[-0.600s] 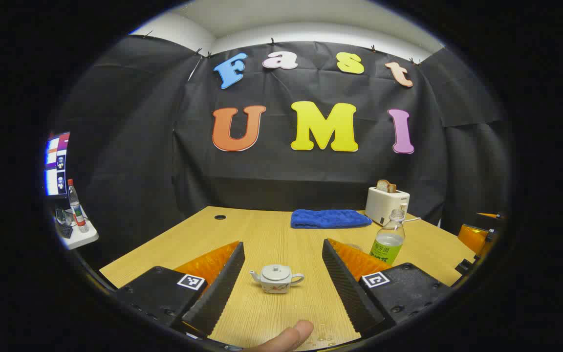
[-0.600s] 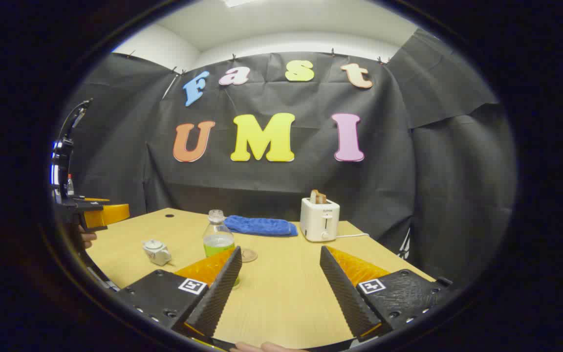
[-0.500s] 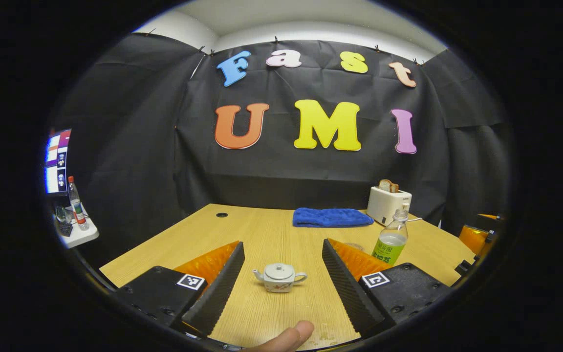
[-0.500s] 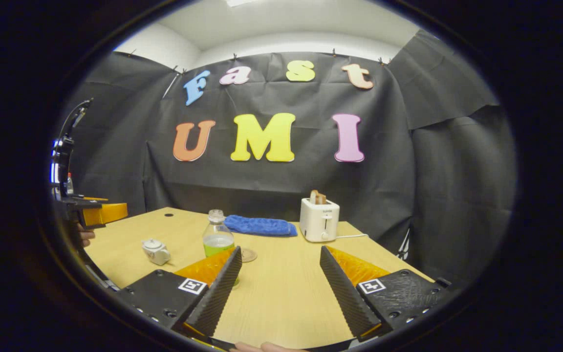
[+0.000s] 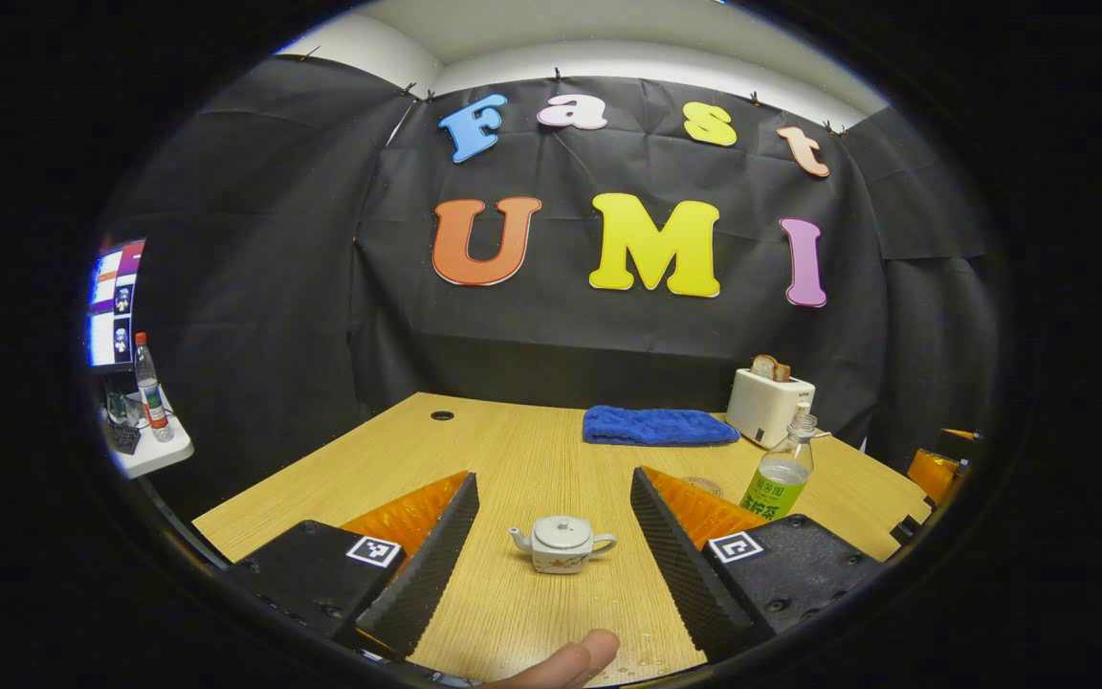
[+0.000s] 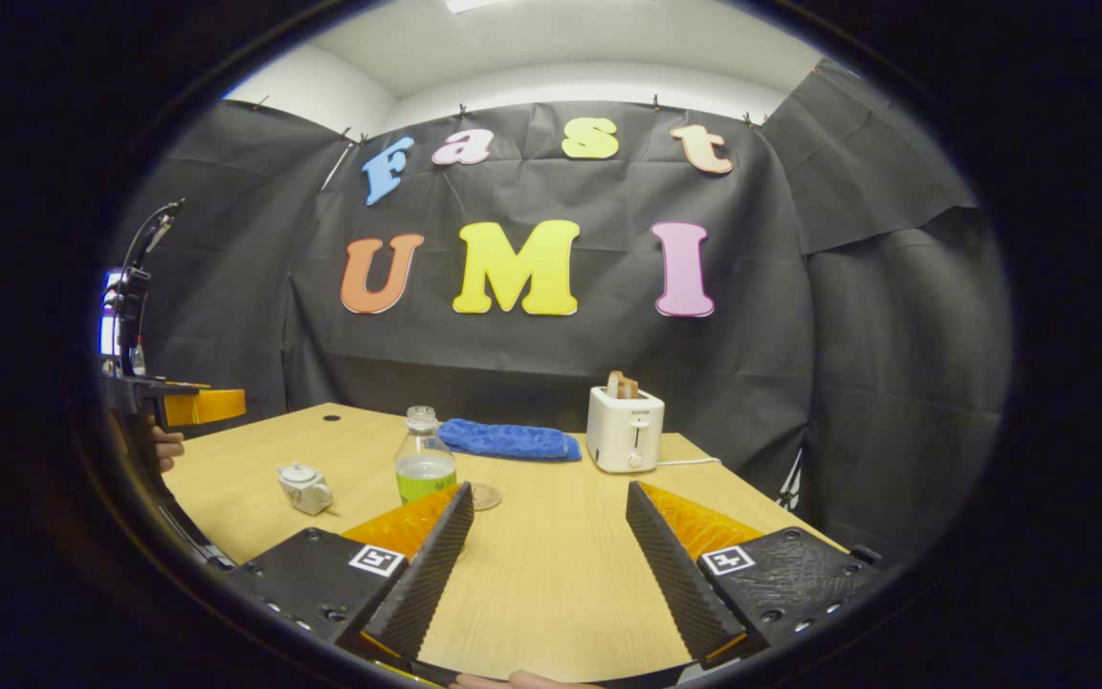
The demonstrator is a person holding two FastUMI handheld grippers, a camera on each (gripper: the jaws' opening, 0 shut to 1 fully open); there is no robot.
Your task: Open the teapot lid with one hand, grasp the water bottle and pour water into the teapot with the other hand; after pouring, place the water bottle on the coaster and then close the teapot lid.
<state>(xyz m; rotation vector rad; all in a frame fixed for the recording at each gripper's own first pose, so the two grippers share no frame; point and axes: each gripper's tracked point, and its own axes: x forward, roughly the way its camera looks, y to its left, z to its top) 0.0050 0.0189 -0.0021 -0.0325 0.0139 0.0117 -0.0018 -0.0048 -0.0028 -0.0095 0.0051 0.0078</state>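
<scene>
A small white teapot point(image 5: 562, 544) with its lid on stands on the wooden table point(image 5: 513, 450), in line with the gap of my open left gripper point(image 5: 553, 476) and a little beyond it. The water bottle point(image 5: 781, 469), uncapped and holding some clear water, stands to the right with a round coaster point(image 5: 702, 485) beside it. In the right gripper view the bottle point(image 6: 425, 466) is just past the left fingertip of my open right gripper point(image 6: 548, 488). There the coaster point(image 6: 486, 497) lies beside the bottle, and the teapot point(image 6: 305, 486) stands farther left. Neither gripper holds anything.
A white toaster point(image 6: 624, 429) with bread in it and a folded blue towel point(image 6: 510, 439) sit at the table's far edge. My left gripper point(image 6: 192, 406) and a hand show at the far left. A thumb point(image 5: 561, 660) is at the bottom edge. A side shelf point(image 5: 144, 450) carries a bottle.
The left gripper has shifted a little, so the teapot and bottle sit slightly farther right in its view. The right gripper has barely moved. Both stay open.
</scene>
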